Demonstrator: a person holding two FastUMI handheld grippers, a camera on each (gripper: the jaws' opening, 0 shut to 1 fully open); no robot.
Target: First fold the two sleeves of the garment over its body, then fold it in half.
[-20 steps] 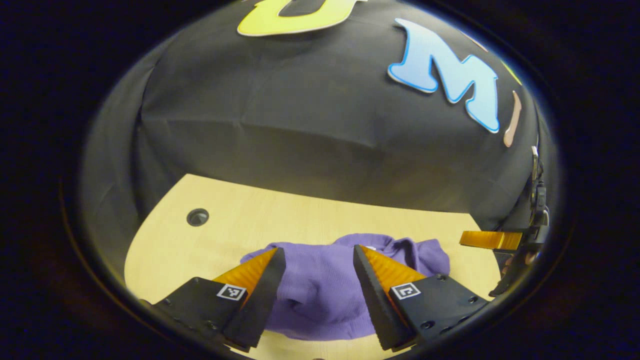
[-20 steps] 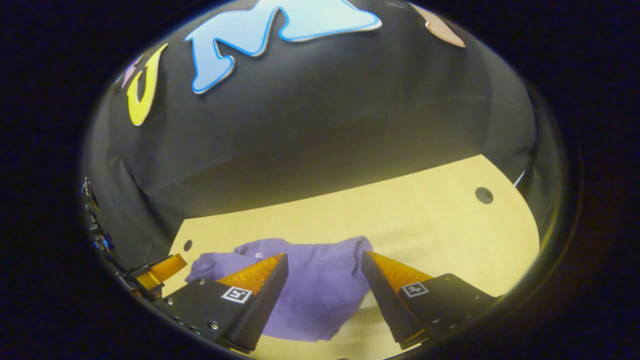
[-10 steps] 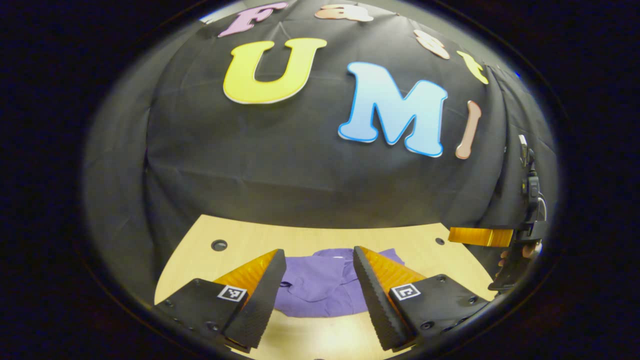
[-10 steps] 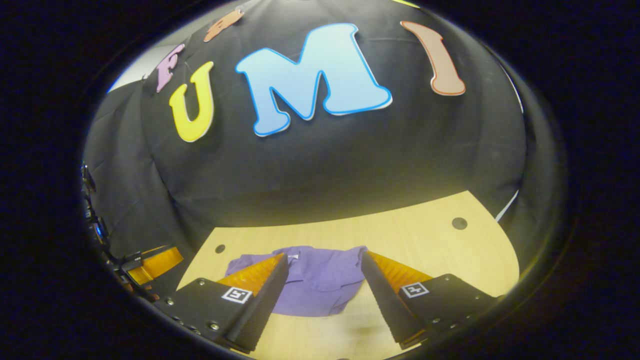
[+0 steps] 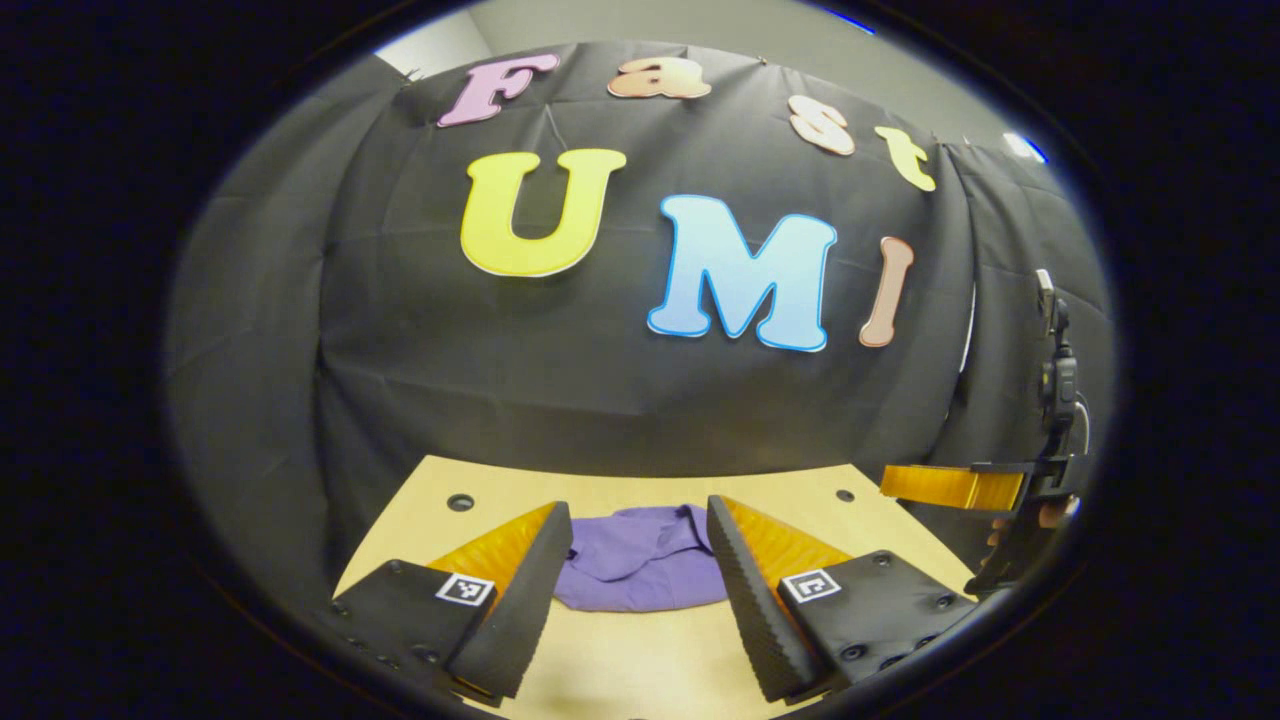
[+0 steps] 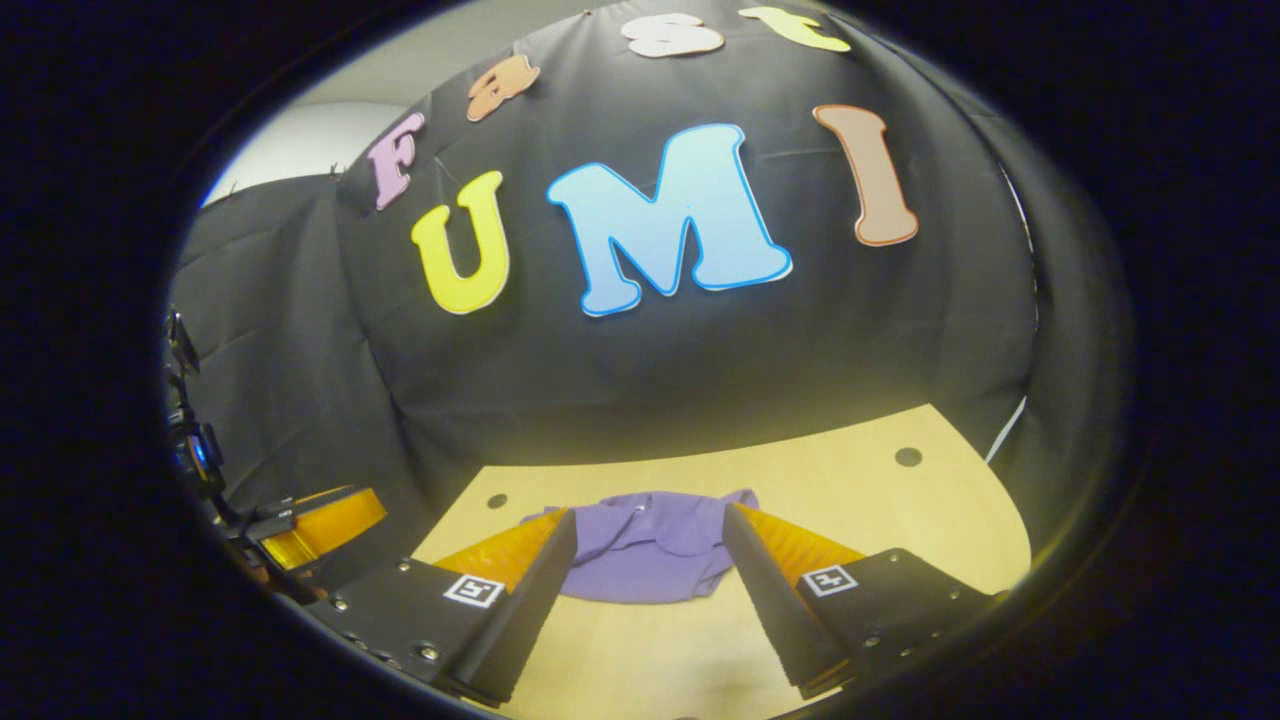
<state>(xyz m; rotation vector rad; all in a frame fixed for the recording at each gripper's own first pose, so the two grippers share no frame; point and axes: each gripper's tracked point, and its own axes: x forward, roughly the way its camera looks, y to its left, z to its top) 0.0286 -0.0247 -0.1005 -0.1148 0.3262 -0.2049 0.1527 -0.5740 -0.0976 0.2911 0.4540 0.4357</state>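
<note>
A purple garment [image 5: 640, 560] lies folded into a compact bundle on the light wooden table [image 5: 640, 660], toward its far side near the black cloth wall. In the right gripper view the same garment [image 6: 655, 548] rests beyond the fingers. My left gripper [image 5: 638, 520] is open, held above the table's near part, with nothing between its fingers. My right gripper [image 6: 648, 525] is open too and holds nothing. The right gripper [image 5: 950, 485] also shows at the right edge of the left gripper view, and the left gripper [image 6: 320, 520] at the left edge of the right gripper view.
The table has small round holes near its far corners [image 5: 460, 501] [image 6: 908, 457]. The black cloth wall rises directly behind the table and wraps round both sides. Bare tabletop lies between the garment and both grippers.
Both grippers have pulled back and tilted up from the garment, which now looks smaller and farther away. The garment itself stays folded in place.
</note>
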